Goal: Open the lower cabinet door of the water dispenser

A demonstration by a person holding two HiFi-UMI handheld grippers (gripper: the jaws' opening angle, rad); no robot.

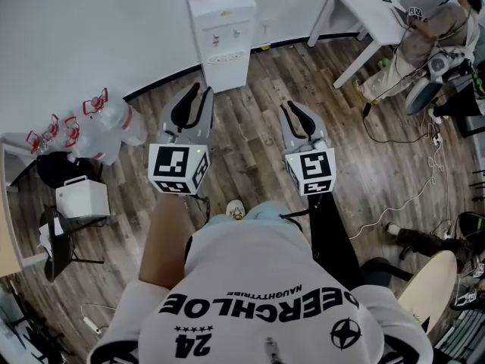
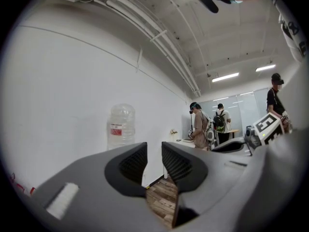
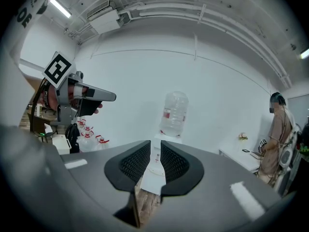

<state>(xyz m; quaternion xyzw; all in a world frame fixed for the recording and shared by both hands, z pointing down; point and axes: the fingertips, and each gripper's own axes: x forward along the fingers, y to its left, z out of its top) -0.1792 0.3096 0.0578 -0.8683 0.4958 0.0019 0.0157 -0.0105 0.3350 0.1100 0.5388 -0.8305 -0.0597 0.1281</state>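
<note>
The white water dispenser stands against the back wall, with its lower cabinet door shut. A clear bottle sits upside down on top of it. My left gripper and right gripper are held side by side over the wood floor, well short of the dispenser. Both point toward it. In the right gripper view the dispenser front shows through the narrow gap of my right gripper. In the left gripper view only the bottle shows, left of my left gripper. Both gaps are narrow and hold nothing.
Several water jugs with red caps stand on the floor at the left, near a white box and a black chair. A white table and a seated person are at the right. Cables trail across the floor.
</note>
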